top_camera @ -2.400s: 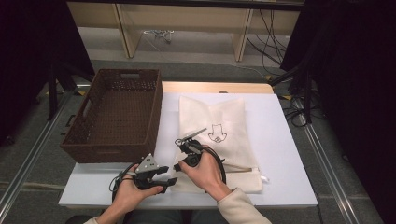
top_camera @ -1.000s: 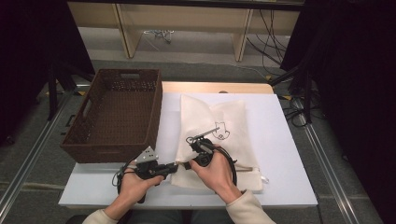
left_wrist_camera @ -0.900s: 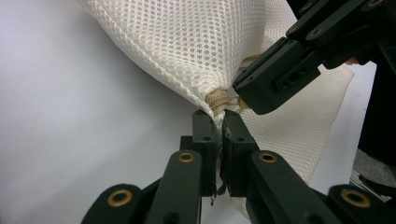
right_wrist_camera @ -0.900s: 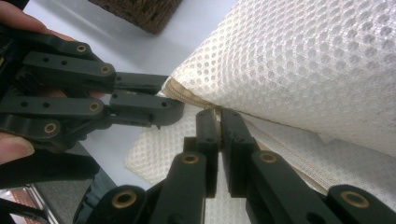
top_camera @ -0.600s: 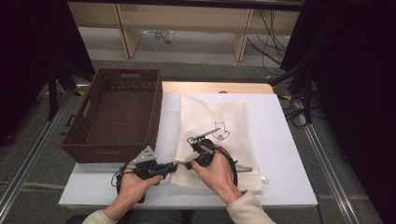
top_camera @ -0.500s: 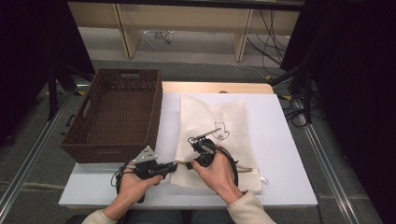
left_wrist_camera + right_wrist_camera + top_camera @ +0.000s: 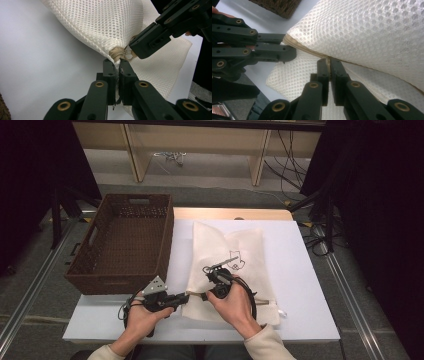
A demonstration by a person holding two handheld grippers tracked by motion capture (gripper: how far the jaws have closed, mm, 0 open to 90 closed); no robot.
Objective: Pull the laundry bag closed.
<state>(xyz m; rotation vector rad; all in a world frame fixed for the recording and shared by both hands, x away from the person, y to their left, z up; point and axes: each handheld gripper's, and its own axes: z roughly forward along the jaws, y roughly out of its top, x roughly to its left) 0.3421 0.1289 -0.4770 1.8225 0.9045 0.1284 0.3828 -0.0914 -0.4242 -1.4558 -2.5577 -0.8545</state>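
A brown basket (image 7: 122, 242) sits at the left of the white table (image 7: 300, 270), and the cream mesh bag (image 7: 232, 265) lies just to its right, near the middle of the table. The left gripper (image 7: 182, 298) is at the bag's near left corner, its jaws clamped tight on the mesh (image 7: 100, 27) just beside the zipper end (image 7: 117, 53). The right gripper (image 7: 204, 296) meets it at that same corner, jaws closed on the zipper pull (image 7: 128, 53) along the seam (image 7: 312, 52).
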